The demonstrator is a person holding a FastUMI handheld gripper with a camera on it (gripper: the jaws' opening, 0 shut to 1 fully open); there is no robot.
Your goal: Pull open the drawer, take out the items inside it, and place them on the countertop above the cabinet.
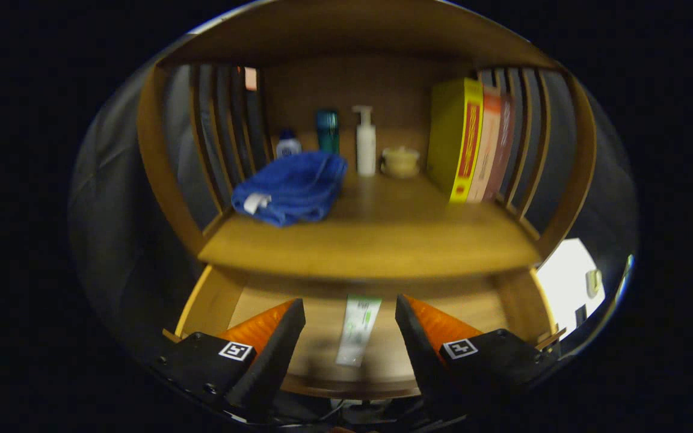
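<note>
We look into a wooden cabinet point(160, 174) with slatted sides, and its countertop point(376, 240) stretches across the middle of our view. Below it the drawer point(208, 300) is already pulled out, its floor showing between and beyond the fingers.

On the countertop, books point(470, 141) stand upright at the right side, against the slats. A folded blue towel point(292, 186) lies near the left front corner. Along the back edge stand a white pump bottle point(365, 144), a dark teal container point(327, 129), a small white bottle with a blue cap point(288, 144) behind the towel, and a small cream jar point(400, 161).

In the drawer lies a white and green tube point(358, 331), lengthwise, one end tucked under the countertop's front edge and the other pointing toward us.

The gripper point(350, 337) hovers over the drawer with its fingers spread wide, one on each side of the tube and clear of it; they hold nothing and touch nothing that we can see.

We judge the step in hand to be picking up the tube. To do it well, we should lower straight down keeping the tube centred, close across its narrow width near its middle, then draw it back toward us before lifting, so it clears the countertop's front edge. The front middle of the countertop looks a fit place to set it
</note>
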